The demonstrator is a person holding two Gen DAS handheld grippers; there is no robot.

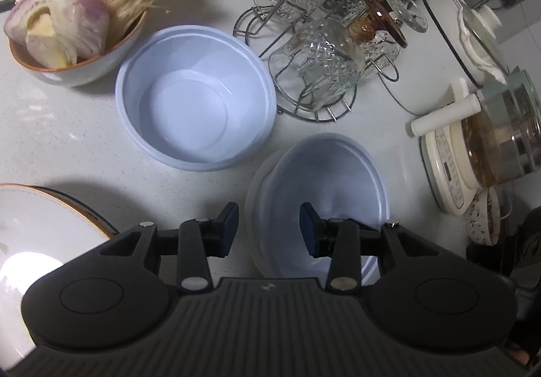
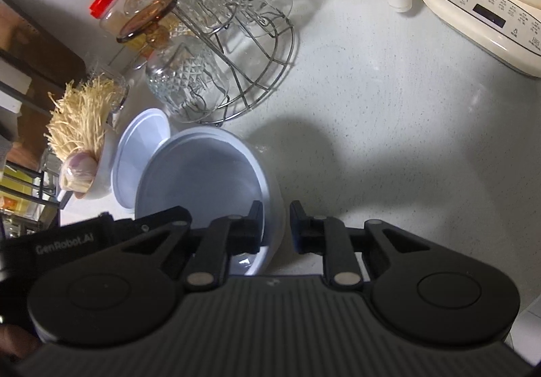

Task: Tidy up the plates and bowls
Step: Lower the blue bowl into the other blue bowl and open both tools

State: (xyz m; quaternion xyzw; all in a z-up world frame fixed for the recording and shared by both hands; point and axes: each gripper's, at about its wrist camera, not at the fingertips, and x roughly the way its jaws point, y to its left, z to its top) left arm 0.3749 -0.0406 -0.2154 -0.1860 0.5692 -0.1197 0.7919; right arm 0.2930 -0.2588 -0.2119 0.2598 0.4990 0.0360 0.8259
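**A:** Plate (image 1: 33, 225) near left, food bowl (image 1: 77, 66) far left, then the empty far bowl (image 1: 196, 96). And the left tool (image 1: 269, 228)?

**B:** Half open, astride the near bowl's (image 1: 324, 170) left rim, not pinching that I can see. The right tool (image 2: 276, 225) is clamped narrow on its right wall. The bowl seems tilted; whether it's off the worktop (image 1: 67, 147) I can't tell.

**A:** Risk?

**B:** That thin wall, held at one edge, may flex and slip out, or swing into the glass rack (image 1: 318, 66) just beyond.
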